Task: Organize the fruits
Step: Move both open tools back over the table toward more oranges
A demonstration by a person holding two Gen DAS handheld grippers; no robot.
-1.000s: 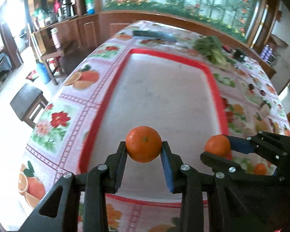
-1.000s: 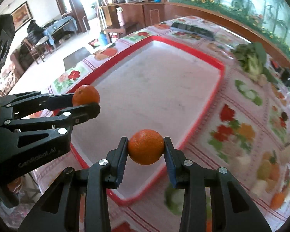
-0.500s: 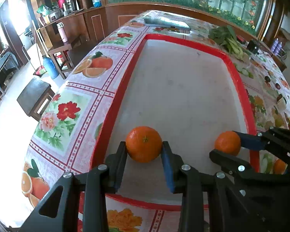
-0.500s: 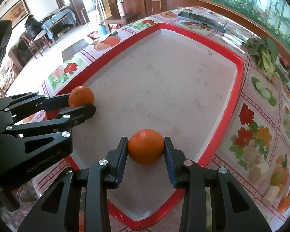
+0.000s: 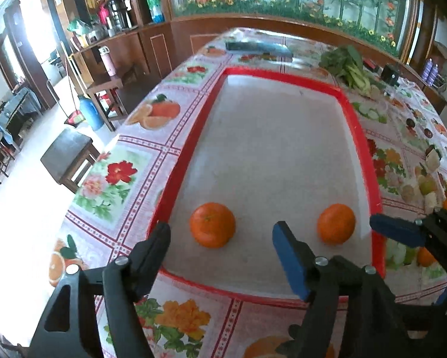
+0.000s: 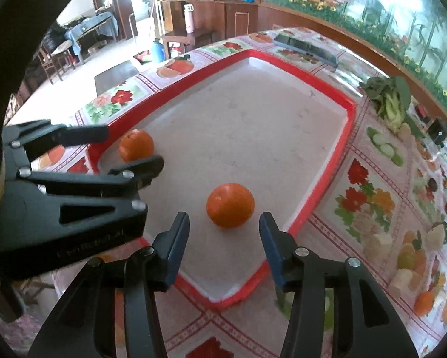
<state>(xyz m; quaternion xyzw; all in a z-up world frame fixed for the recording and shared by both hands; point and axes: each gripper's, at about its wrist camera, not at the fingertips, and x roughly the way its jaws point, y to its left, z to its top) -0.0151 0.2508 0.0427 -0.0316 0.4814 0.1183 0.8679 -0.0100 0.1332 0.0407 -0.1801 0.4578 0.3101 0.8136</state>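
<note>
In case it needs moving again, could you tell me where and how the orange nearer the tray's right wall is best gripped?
Grip that orange across its widest middle, coming from the tray's near end with the right gripper. It is round, so any opposite sides serve, and it already lies between the open fingers.

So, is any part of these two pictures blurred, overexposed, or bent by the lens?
Left wrist view: the tray rim bows from fisheye, the far table looks smeared, and the doorway at left is blown out. Right wrist view: sharper, the orange casts a soft shadow, and the window at top is washed white.
</note>
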